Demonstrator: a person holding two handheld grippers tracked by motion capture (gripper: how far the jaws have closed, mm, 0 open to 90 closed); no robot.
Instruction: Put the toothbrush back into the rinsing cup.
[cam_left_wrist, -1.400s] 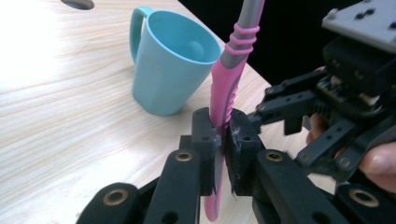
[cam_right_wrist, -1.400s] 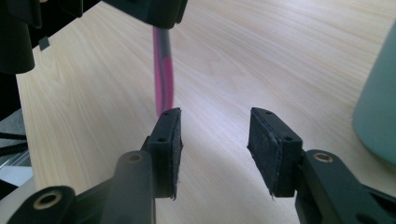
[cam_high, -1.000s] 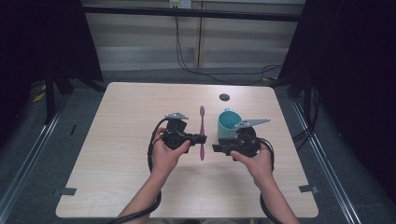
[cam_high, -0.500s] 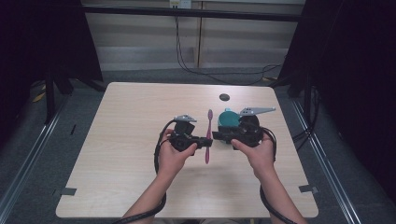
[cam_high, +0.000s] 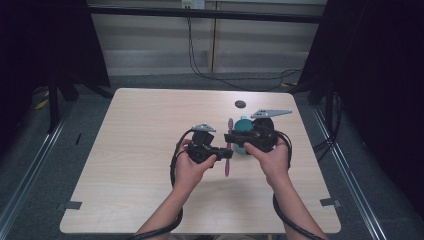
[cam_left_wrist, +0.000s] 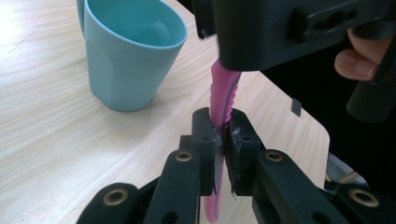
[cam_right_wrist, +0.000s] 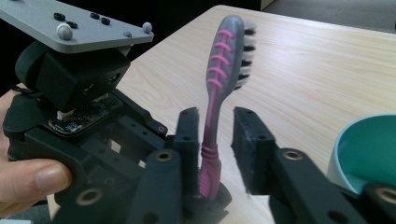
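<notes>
Two tongs meet just beside the teal cup (cam_high: 243, 131): the left tongs (cam_left_wrist: 219, 135) clamp the pink toothbrush (cam_right_wrist: 219, 88) mid-handle, holding it bristles-up, seemingly for a handover, while the right tongs (cam_right_wrist: 219, 140) have been closing around its neck, one pad apart.

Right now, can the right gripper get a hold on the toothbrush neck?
Probably yes. The right gripper already straddles the toothbrush; its jaws have just been closing, one pad at the neck, the other short of it. The left gripper clamps the handle lower down, clear of that spot. The cup stands aside.
</notes>
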